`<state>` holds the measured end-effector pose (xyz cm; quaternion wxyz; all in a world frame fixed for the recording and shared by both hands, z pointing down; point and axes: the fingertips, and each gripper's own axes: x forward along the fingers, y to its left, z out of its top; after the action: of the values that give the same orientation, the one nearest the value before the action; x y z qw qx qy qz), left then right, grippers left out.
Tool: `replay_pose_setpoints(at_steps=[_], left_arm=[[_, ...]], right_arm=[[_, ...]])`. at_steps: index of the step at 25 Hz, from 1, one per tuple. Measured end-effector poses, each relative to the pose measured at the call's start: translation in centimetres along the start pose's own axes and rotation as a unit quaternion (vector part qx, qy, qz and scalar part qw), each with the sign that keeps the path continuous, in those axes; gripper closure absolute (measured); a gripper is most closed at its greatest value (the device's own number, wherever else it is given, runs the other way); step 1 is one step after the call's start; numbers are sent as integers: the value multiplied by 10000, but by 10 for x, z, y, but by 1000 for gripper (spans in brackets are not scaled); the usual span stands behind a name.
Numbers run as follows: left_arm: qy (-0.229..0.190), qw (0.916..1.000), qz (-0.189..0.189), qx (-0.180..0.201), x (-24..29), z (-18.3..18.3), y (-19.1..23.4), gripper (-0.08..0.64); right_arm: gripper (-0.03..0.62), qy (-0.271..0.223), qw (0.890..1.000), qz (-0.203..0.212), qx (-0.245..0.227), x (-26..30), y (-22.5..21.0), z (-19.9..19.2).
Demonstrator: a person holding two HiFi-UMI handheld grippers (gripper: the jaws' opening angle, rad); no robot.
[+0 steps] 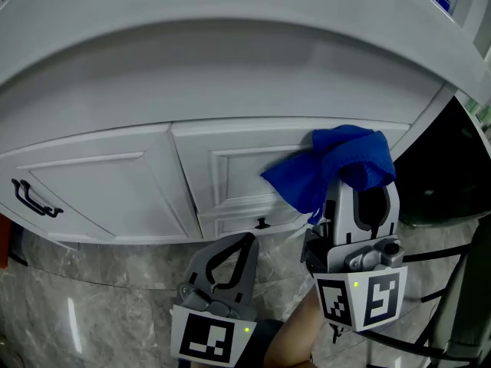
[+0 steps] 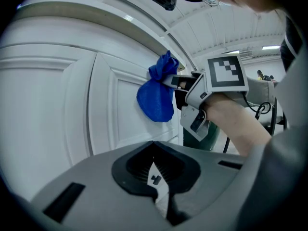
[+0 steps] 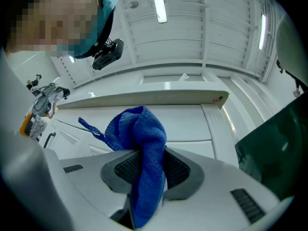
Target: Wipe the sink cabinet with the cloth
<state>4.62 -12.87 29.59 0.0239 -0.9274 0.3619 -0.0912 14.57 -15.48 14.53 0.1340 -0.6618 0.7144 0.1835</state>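
Two tools are up, but only the right tool (image 1: 358, 198) is working: its jaws are clamped on a fold of the cloth (image 1: 337, 163), which bunches out ahead of them and looks pressed to the upper panel of the cabinet (image 1: 115, 182), on its right door. The left tool (image 1: 225, 265) hangs lower, jaws together on nothing, apart from the doors. The pinch takes only a narrow strip of cloth, so drag across the panel could pull it free. If the wad folds aside, the hard jaw tips might scrape the paint. A loose corner trails to the left and may snag on the knob (image 1: 261, 223) on a downward pass. Such a small wad may also skip the panel's grooves.
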Motion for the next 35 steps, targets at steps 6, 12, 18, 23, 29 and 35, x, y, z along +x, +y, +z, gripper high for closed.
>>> replay_pose_setpoints(at_steps=[6, 12, 18, 23, 29, 35], left_arm=[[-37, 10000, -27, -27, 3, -1, 0, 555], [-83, 9999, -28, -80, 3, -1, 1, 555], [-88, 9999, -97, -90, 4, -1, 0, 555], [-103, 9998, -148, -103, 4, -1, -1, 555], [-148, 9997, -180, -112, 4, 2, -3, 555], [-255, 9993, -181, -220, 1, 5, -3, 555]], right_arm=[[474, 7, 10000, -53, -52, 0, -6, 1], [474, -42, 9995, -326, -34, -3, -18, 1], [474, -49, 9983, -568, -103, -5, -31, 1], [474, -55, 9963, -851, -137, -8, -44, 0], [474, -15, 9926, -1150, -398, -8, -52, 2], [474, -46, 9834, -1671, -707, -11, -65, 4]])
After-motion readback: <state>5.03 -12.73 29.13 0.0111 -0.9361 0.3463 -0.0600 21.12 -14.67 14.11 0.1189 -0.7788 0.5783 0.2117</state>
